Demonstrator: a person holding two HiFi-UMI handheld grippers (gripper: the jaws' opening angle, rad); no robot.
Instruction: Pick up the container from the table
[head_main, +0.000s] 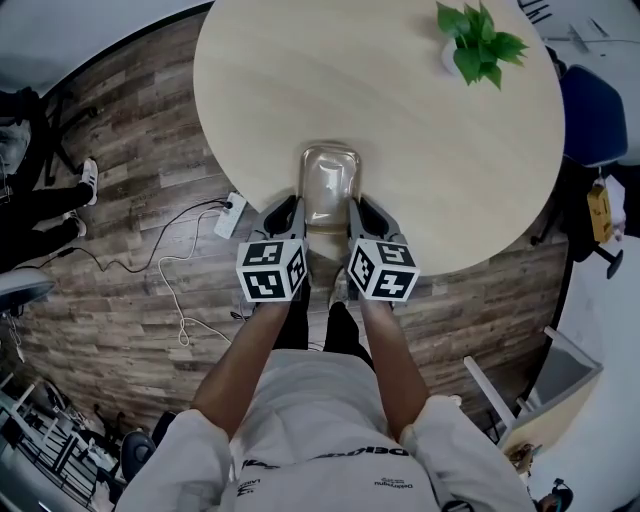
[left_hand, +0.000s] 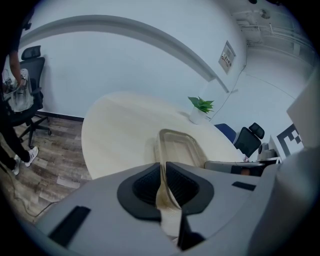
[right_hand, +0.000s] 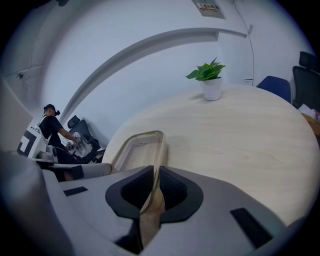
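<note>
A clear, rounded rectangular container (head_main: 330, 178) rests at the near edge of the round pale wood table (head_main: 400, 120). My left gripper (head_main: 291, 216) is at its left near corner and my right gripper (head_main: 357, 216) at its right near corner. In the left gripper view the dark pads pinch the container's thin wall, so the left gripper (left_hand: 163, 182) is shut on the container (left_hand: 177, 146). In the right gripper view the right gripper (right_hand: 155, 187) is likewise shut on the rim of the container (right_hand: 137, 150).
A potted green plant (head_main: 478, 42) stands at the table's far right. A white power strip (head_main: 230, 214) and cables lie on the wood floor to the left. A blue chair (head_main: 595, 110) is at the right, and a person's legs (head_main: 45, 205) at the far left.
</note>
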